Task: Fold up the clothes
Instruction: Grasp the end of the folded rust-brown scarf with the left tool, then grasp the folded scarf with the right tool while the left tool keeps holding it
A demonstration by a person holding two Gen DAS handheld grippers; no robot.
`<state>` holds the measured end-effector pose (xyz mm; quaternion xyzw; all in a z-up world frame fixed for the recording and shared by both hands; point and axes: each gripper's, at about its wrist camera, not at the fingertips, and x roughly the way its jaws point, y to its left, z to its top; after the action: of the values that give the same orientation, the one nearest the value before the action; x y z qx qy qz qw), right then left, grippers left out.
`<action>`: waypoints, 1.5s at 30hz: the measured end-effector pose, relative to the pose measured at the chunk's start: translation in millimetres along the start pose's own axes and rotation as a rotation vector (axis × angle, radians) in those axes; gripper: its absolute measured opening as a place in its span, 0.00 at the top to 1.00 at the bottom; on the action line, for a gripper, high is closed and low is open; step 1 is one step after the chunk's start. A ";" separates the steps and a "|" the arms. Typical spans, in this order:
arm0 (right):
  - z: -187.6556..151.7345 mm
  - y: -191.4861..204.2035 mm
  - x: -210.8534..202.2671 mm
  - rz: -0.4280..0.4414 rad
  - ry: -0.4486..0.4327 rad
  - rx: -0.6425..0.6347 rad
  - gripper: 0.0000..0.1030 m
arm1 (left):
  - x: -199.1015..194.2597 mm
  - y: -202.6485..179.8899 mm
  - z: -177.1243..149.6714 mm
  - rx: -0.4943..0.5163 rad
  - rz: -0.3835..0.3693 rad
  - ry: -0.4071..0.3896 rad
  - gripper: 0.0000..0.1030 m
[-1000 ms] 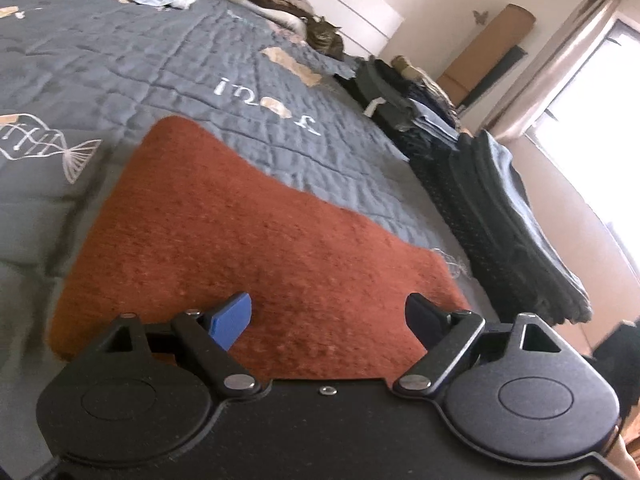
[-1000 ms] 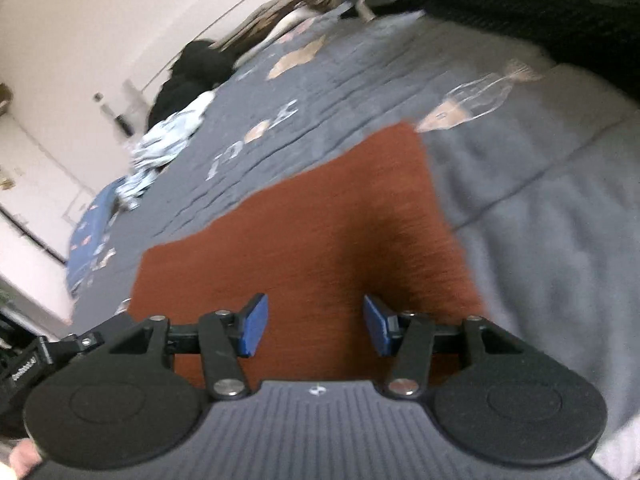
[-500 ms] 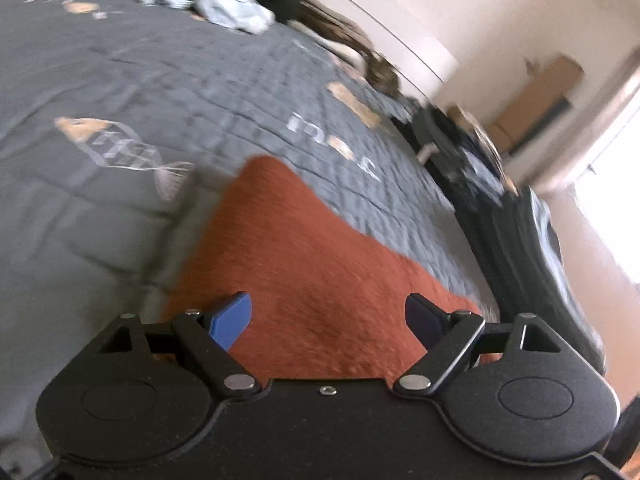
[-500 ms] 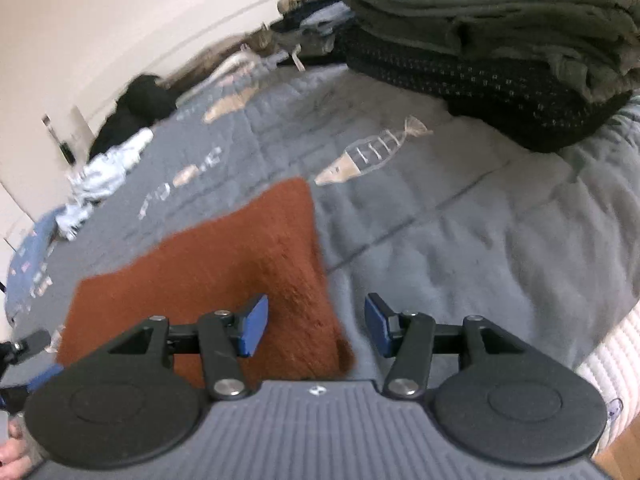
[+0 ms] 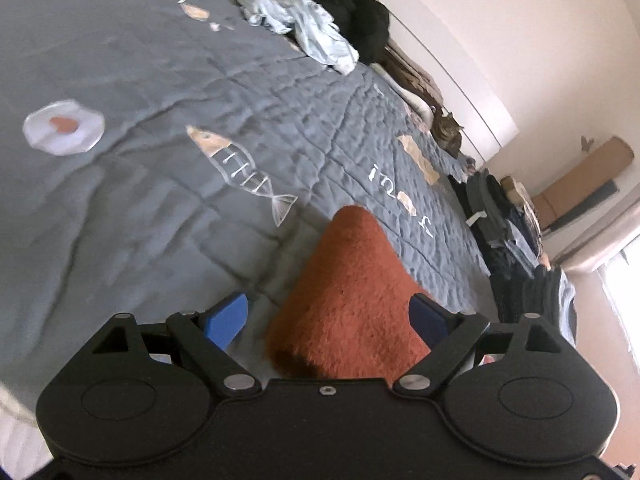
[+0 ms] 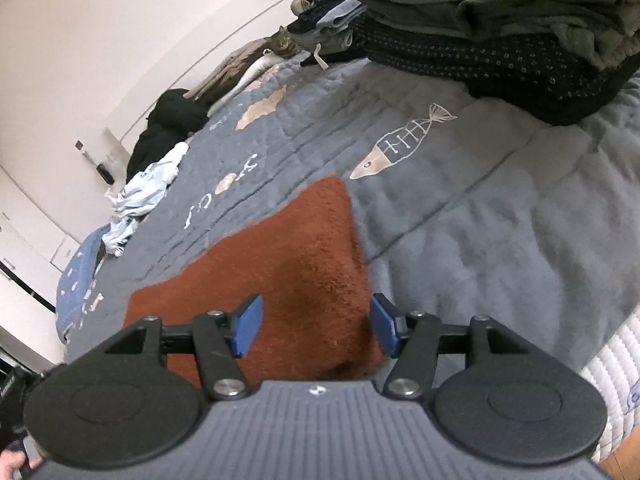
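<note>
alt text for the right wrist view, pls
A folded rust-orange fuzzy garment lies flat on a grey quilted bedspread, its near corner under the right gripper, whose jaws are opening with nothing pinched. Stacks of folded dark clothes sit beyond; a tabby cat watches.

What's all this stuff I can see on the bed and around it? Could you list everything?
Fuzzy cloth: one, rust-orange, flat on the quilt near both grippers.
Quilt: one, grey with fish drawings, covering the bed.
Folded clothes stack: one, dark grey and black, far right of the quilt.
Crumpled garment: one, pale blue, far end.
Black heap: one, beside it.
Cat: one, tabby, by the wall.
Left gripper: jaws opening, nothing pinched.
Right gripper: jaws opening, nothing pinched.
</note>
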<state>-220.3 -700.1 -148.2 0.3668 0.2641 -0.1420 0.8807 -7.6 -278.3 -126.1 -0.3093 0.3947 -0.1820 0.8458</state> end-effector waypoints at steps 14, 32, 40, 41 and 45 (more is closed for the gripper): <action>-0.7 -6.5 -6.4 -0.008 -0.017 0.011 0.39 | 36.1 24.8 -23.3 -0.191 -0.027 0.102 0.16; 1.4 -14.9 0.8 0.016 0.008 0.024 0.38 | 70.0 9.5 -30.8 -0.125 -0.017 0.056 0.47; 3.3 -19.5 1.4 0.028 0.008 0.068 0.37 | 68.9 8.5 -33.1 -0.129 -0.038 0.068 0.67; 3.3 -19.8 1.5 0.029 0.009 0.070 0.37 | 73.8 10.6 -34.2 -0.144 -0.031 0.095 0.65; 2.1 -18.0 2.7 0.031 0.017 0.063 0.37 | 75.3 7.9 -33.7 -0.135 -0.044 0.088 0.61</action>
<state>-225.4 -714.2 -158.8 0.3996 0.2612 -0.1335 0.8685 13.5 -326.8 -190.0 -0.3659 0.4361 -0.1869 0.8006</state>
